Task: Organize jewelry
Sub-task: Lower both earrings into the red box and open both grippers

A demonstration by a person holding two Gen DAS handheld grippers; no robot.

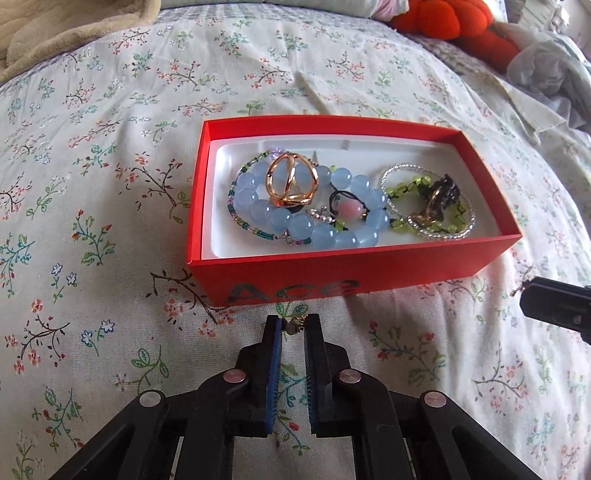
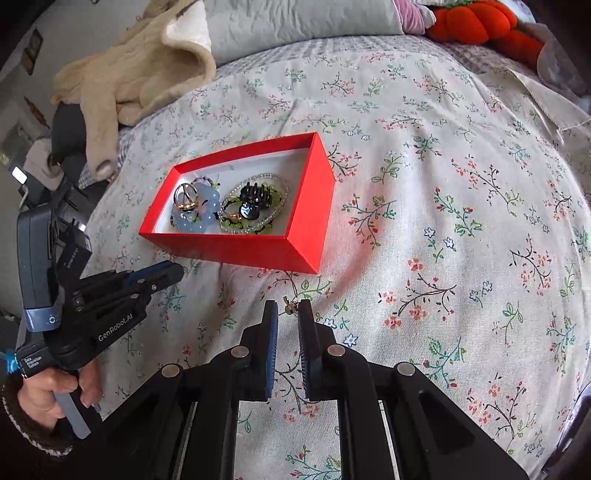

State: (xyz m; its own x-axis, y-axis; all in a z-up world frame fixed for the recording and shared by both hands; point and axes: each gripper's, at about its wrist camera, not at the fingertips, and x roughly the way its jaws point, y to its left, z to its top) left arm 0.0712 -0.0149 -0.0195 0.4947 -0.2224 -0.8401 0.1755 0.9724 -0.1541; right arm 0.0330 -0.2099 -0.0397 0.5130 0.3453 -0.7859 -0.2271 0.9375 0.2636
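A red box (image 1: pixel 332 273) lies on the floral bedsheet (image 1: pixel 110 184), holding a blue bead bracelet (image 1: pixel 321 230), a gold hoop piece (image 1: pixel 291 181), green and clear bead bracelets (image 1: pixel 447 229) and a black claw clip (image 2: pixel 253 197). Just in front of the box's near wall, my left gripper (image 1: pixel 293 325) is shut on a small earring (image 1: pixel 294 328), pinched at its tips. My right gripper (image 2: pixel 288 310) pinches another small gold earring (image 2: pixel 290 305) above the sheet, near the box's (image 2: pixel 236 247) right corner. Each view shows the other gripper: the right (image 1: pixel 526 295), the left (image 2: pixel 173 274).
A beige fleece blanket (image 2: pixel 140 74) is heaped at the back left, an orange plush toy (image 2: pixel 476 22) at the back right, and grey cloth (image 1: pixel 546 70) beside it. A hand (image 2: pixel 62 391) grips the left gripper's handle. The bed drops off at the left in the right wrist view.
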